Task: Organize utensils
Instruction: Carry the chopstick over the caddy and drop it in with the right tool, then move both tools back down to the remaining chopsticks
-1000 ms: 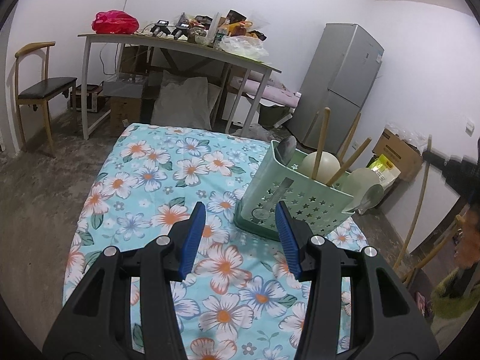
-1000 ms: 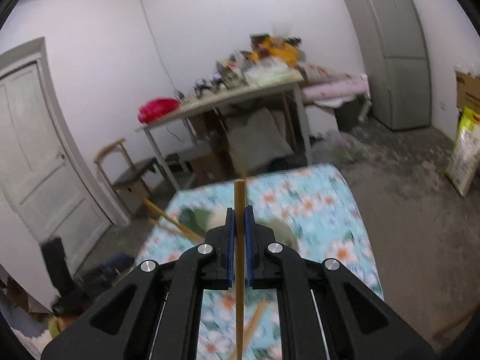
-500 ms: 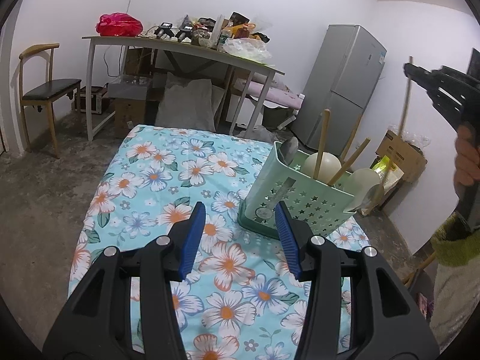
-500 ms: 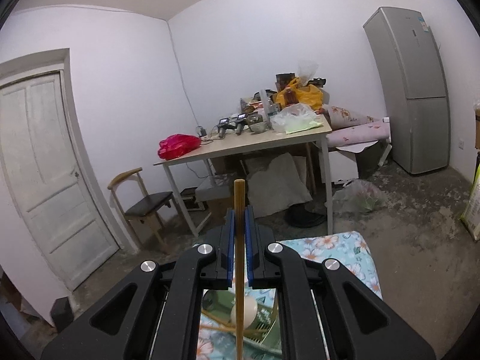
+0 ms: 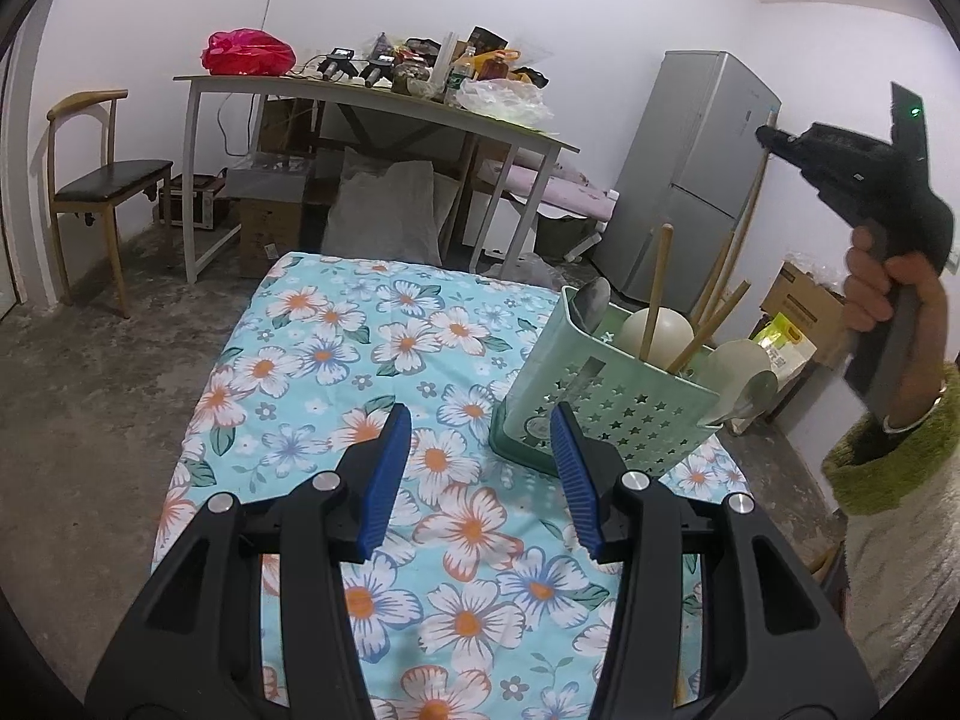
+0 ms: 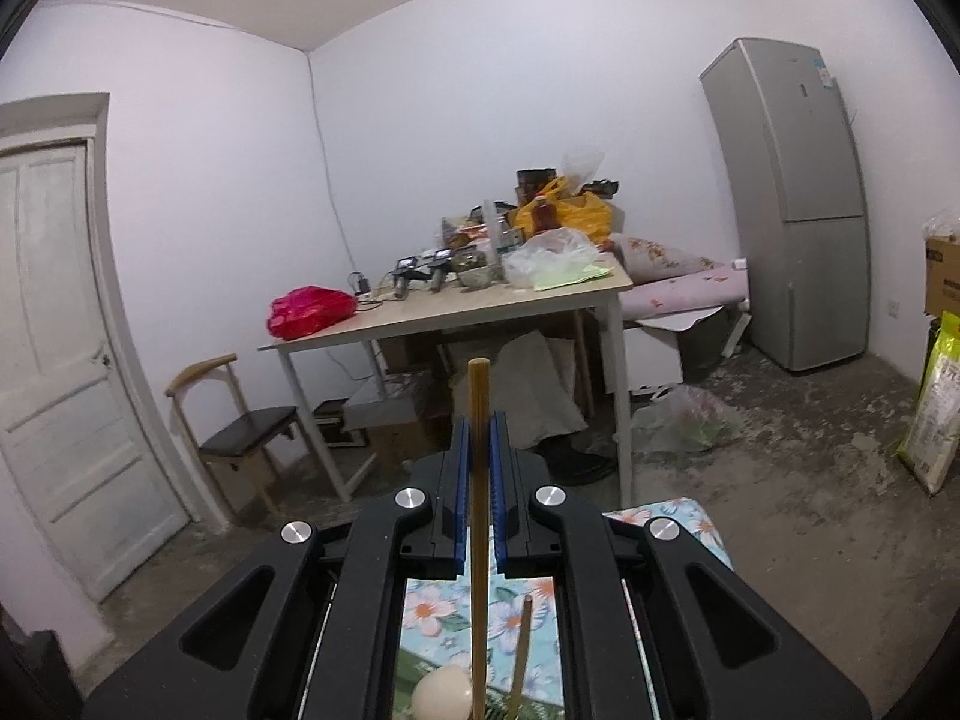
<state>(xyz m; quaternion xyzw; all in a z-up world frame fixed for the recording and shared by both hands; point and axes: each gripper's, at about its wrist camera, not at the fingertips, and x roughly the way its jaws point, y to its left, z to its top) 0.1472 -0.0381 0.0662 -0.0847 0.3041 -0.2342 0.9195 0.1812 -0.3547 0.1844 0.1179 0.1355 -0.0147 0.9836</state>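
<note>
Chopstick (image 6: pixel 478 480) stood upright, pinched in the right hand-held gripper (image 6: pixel 478 450) — straight above the green caddy (image 5: pixel 606 414) on the floral desk; left hand-held gripper (image 5: pixel 480 468) waited open and empty, just beside it.

A green star-perforated plastic utensil basket (image 5: pixel 606 414) stands on the right part of the floral-clothed table (image 5: pixel 336 360), with wooden chopsticks (image 5: pixel 657 294) and spoons upright in it. Behind the table stands a cluttered white-legged desk (image 5: pixel 372 102), a wooden chair (image 5: pixel 96 180) to its left. A tall grey refrigerator (image 5: pixel 690 180) stands to the desk's right.
</note>
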